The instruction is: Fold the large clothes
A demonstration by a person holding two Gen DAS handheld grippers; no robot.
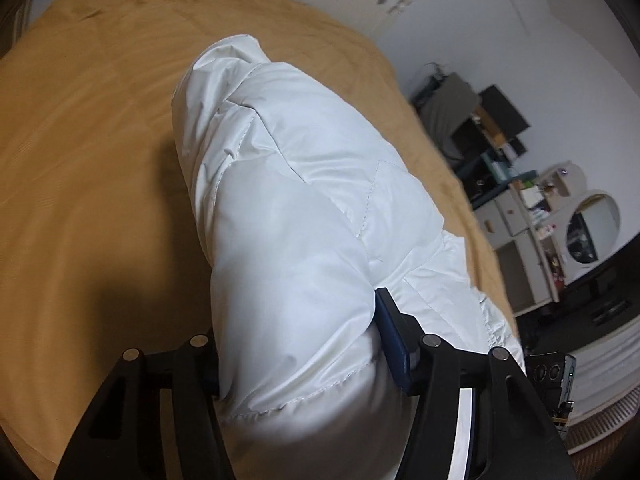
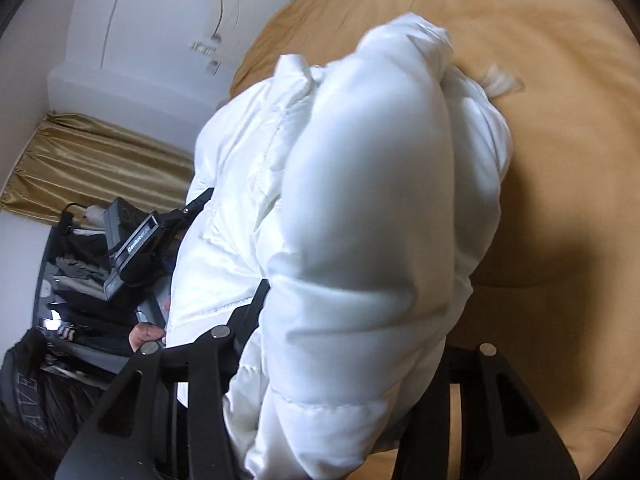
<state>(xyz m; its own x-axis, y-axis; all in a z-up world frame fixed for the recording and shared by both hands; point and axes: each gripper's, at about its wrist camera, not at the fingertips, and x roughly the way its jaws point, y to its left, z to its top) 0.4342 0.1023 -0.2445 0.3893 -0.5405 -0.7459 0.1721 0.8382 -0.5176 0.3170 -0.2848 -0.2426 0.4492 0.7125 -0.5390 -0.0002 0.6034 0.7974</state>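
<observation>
Left wrist view. The left gripper (image 1: 304, 344) enters from 6 o'clock, its jaws clamped on a thick fold of the white puffer jacket (image 1: 296, 208); the blue pad (image 1: 394, 336) of the 3 o'clock jaw presses into the quilted fabric, and the opposite jaw is partly hidden behind the bulge. The jacket fills the centre of the frame and runs from the jaws toward 12 o'clock, above the bed (image 1: 92, 152), which is covered by a mustard-yellow sheet. A dark shadow lies on the sheet at 8 o'clock, just beside the jacket. At 3 o'clock, well apart from the bed, stand cluttered shelves (image 1: 500, 152) and a white cabinet with a round mirror (image 1: 592, 228). Part of the other gripper's housing (image 1: 552, 372) shows at 4 o'clock.

Right wrist view. The right gripper (image 2: 344, 344) rises from 6 o'clock, its jaws closed on a puffed section of the same jacket (image 2: 360, 200), which swells between and over both jaws. The garment extends toward 12 o'clock over the bed (image 2: 560, 120). At 9 o'clock the left gripper (image 2: 200, 204) grips the jacket's far edge, and a hand (image 2: 146, 334) shows just below it. A gold curtain (image 2: 100, 160) hangs at 10 o'clock, with dark clothing (image 2: 36, 392) at 8 o'clock.
</observation>
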